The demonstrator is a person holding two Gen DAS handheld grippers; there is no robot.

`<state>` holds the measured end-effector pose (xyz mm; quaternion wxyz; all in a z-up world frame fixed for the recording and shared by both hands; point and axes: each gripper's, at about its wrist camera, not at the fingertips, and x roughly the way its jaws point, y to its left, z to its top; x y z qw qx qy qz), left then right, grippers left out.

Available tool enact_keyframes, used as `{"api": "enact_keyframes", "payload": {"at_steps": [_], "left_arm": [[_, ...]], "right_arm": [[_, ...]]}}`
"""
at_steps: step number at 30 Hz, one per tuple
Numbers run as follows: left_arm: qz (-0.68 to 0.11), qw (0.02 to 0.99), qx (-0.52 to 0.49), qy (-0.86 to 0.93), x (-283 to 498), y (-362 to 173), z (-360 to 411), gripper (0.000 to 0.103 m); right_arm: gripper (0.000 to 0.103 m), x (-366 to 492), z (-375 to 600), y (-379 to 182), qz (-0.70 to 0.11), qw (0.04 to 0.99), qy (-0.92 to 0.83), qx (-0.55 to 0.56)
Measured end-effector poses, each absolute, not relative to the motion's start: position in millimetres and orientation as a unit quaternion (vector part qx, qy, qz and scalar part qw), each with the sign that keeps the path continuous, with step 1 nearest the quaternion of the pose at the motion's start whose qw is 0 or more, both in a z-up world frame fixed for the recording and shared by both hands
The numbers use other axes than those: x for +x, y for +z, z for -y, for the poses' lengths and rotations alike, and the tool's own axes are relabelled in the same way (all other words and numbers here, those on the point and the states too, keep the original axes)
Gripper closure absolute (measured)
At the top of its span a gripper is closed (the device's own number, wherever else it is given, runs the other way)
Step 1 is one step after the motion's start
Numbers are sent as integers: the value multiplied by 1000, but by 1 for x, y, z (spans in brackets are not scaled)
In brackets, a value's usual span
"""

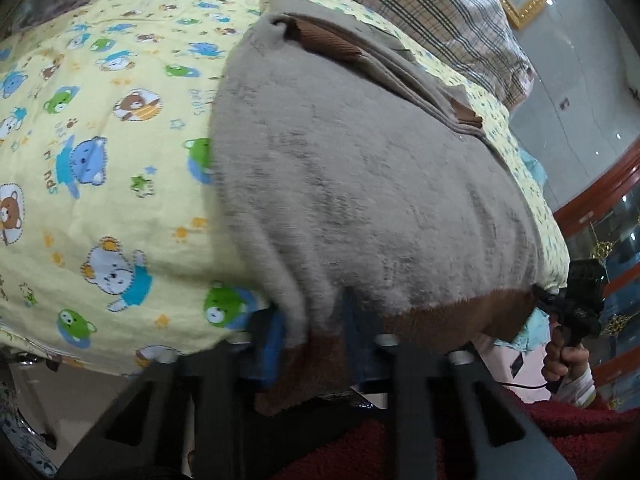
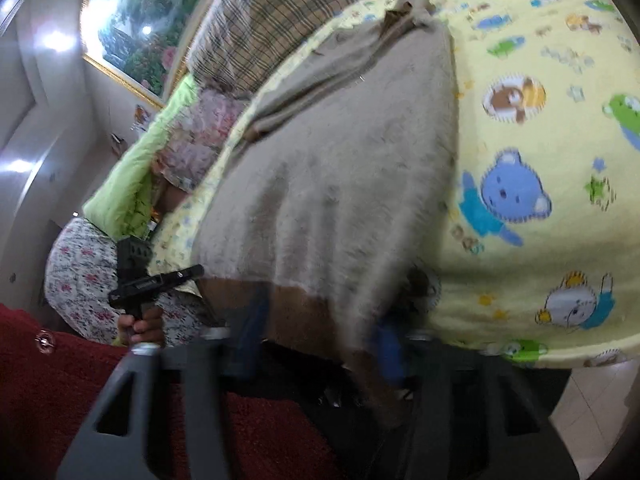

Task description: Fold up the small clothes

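A small grey fleece garment (image 1: pixel 360 184) with a brown hem (image 1: pixel 452 316) lies on a yellow bear-print sheet (image 1: pixel 100 160). My left gripper (image 1: pixel 316 332) is shut on the garment's hem corner at the bed's near edge; blue fingers (image 1: pixel 272 344) show on either side of the cloth. In the right wrist view the same garment (image 2: pixel 332 184) lies on the sheet (image 2: pixel 540 140), and my right gripper (image 2: pixel 320 340) is shut on the other hem corner (image 2: pixel 288 304). The right gripper shows in the left view (image 1: pixel 576 304), the left gripper in the right view (image 2: pixel 152 280).
A plaid blanket (image 1: pixel 440 12) lies at the far side of the bed. A green pillow (image 2: pixel 152 152) and floral bedding (image 2: pixel 80 268) lie to the left. A framed picture (image 2: pixel 132 20) hangs on the wall. A red sleeve (image 2: pixel 52 380) is at the bottom.
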<state>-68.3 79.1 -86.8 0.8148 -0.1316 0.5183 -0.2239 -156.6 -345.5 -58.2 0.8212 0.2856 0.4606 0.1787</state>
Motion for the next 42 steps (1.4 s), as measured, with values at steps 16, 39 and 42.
{"api": "enact_keyframes", "payload": {"at_steps": [16,39,42], "left_arm": [[-427,832,-190,-300,-24,-8,-65,93],[-358,871,-245,-229,193,15,-35,95],[-371,868,-252,-211,231,4,-32,95]], "right_arm": [[94,-112,357,23,-309,856,236,342],[94,75,406,34,-268,888,127,352],[94,104,419,21,-275,883,97,368]]}}
